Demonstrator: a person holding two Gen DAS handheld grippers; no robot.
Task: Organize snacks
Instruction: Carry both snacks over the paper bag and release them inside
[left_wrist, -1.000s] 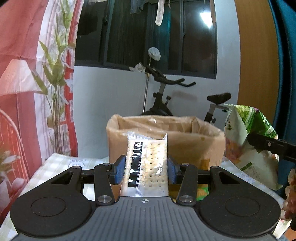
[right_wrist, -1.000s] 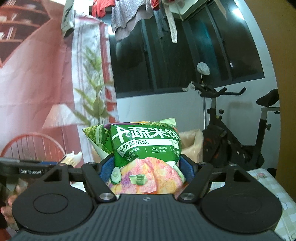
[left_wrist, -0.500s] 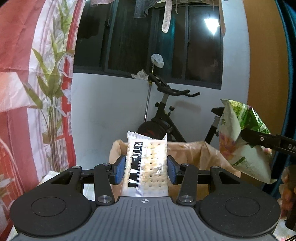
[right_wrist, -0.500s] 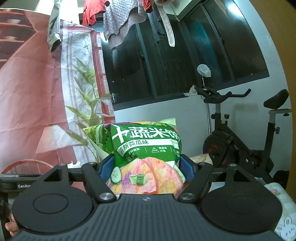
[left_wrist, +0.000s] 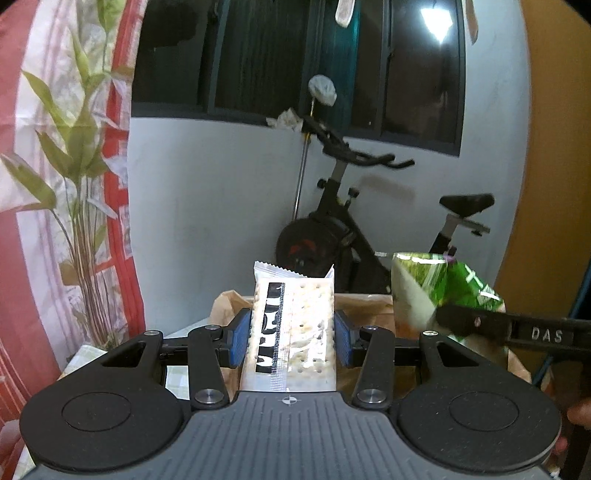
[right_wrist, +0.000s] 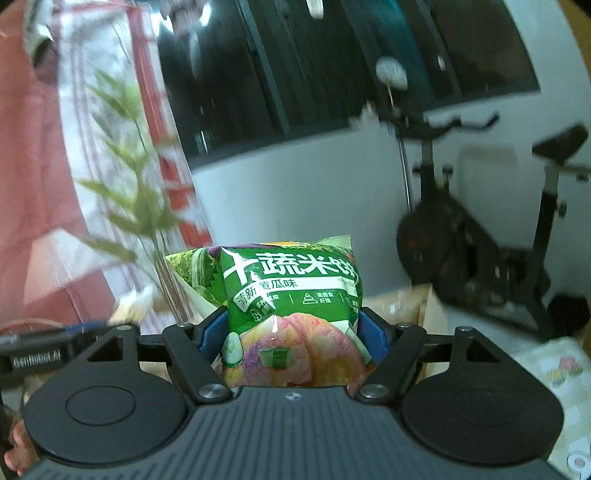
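Left tool (left_wrist: 291, 341) clamps the clear-wrapped white cracker packet (left_wrist: 291, 332) upright, right tool (right_wrist: 288, 338) clamps the puffy green rice-cracker bag (right_wrist: 291, 306), both carried above the paper-lined brown cardboard box (left_wrist: 369, 306), presumably for dropping in.

An exercise bike (left_wrist: 343, 229) is seen against a pale wall (left_wrist: 221, 206), below a dark window (left_wrist: 280, 62). A leaf-printed curtain (left_wrist: 74, 155) hangs left — what may be laundry (right_wrist: 40, 40) is blurred above.
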